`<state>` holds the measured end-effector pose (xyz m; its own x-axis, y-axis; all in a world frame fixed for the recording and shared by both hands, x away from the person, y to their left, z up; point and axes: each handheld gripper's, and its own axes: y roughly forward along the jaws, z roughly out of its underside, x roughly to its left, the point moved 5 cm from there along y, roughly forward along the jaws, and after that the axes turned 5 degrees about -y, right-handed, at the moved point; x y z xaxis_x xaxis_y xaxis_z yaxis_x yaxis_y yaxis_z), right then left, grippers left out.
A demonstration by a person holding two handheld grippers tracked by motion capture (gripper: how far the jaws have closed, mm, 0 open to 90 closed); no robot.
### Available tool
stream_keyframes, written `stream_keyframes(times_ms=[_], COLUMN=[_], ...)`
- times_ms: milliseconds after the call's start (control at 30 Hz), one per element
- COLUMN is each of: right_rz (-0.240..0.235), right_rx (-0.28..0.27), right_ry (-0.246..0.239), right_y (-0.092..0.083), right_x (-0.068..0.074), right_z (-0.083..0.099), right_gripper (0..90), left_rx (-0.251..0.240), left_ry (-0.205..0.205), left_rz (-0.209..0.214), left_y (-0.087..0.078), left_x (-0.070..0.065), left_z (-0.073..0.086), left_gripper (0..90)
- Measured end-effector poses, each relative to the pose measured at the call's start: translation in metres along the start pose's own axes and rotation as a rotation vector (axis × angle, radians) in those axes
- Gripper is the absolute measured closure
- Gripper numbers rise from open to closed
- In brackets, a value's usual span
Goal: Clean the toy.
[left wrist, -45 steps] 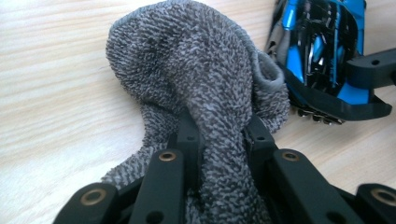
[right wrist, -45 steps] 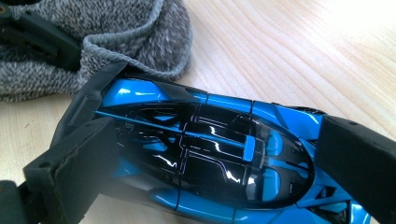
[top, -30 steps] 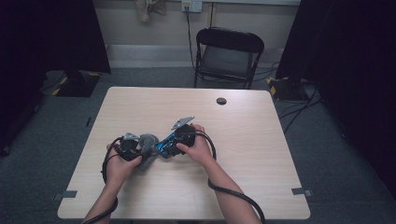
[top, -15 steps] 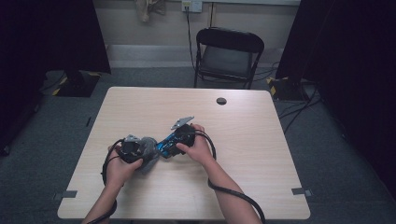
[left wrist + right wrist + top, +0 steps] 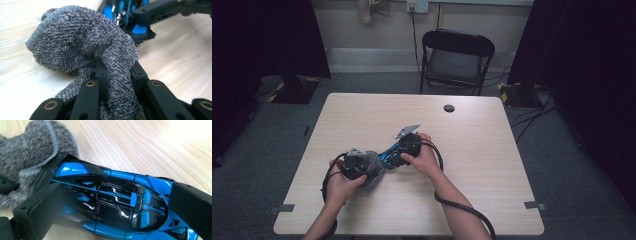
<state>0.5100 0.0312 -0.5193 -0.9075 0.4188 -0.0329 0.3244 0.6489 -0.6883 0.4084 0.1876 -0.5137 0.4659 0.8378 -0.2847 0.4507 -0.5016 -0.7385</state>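
Note:
A blue and black toy car [image 5: 110, 195] lies on the light wooden table [image 5: 472, 170], and my right gripper [image 5: 115, 210] is shut on it, one black pad on each side of its body. A grey terry cloth [image 5: 82, 45] is bunched between the jaws of my left gripper [image 5: 117, 72], which is shut on it. The cloth [image 5: 27, 157] presses against one end of the car. From above, the left gripper [image 5: 358, 165] and the cloth [image 5: 374, 174] sit left of the car [image 5: 391, 154], with the right gripper [image 5: 406, 146] just right of it.
A small black round disc [image 5: 449, 108] sits on the table's far side. A black folding chair [image 5: 457, 57] stands behind the table. Each gripper trails a cable [image 5: 462, 210] toward the near edge.

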Motion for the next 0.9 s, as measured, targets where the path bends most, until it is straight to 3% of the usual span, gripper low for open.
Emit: stream_keyframes(times_ms=[433,900], right_rz=[0.002,0.001], right_rx=[0.003,-0.002], right_ry=[0.0,0.001], right_y=[0.0,0.0], right_x=[0.0,0.0], right_z=[0.0,0.0], right_gripper=[0.0,0.0], left_rx=[0.028,0.055], left_ry=[0.037,0.087], left_rz=[0.02,0.071], left_y=[0.002,0.008], left_x=[-0.018,-0.04], left_z=[0.004,0.005], left_gripper=[73.6,73.6])
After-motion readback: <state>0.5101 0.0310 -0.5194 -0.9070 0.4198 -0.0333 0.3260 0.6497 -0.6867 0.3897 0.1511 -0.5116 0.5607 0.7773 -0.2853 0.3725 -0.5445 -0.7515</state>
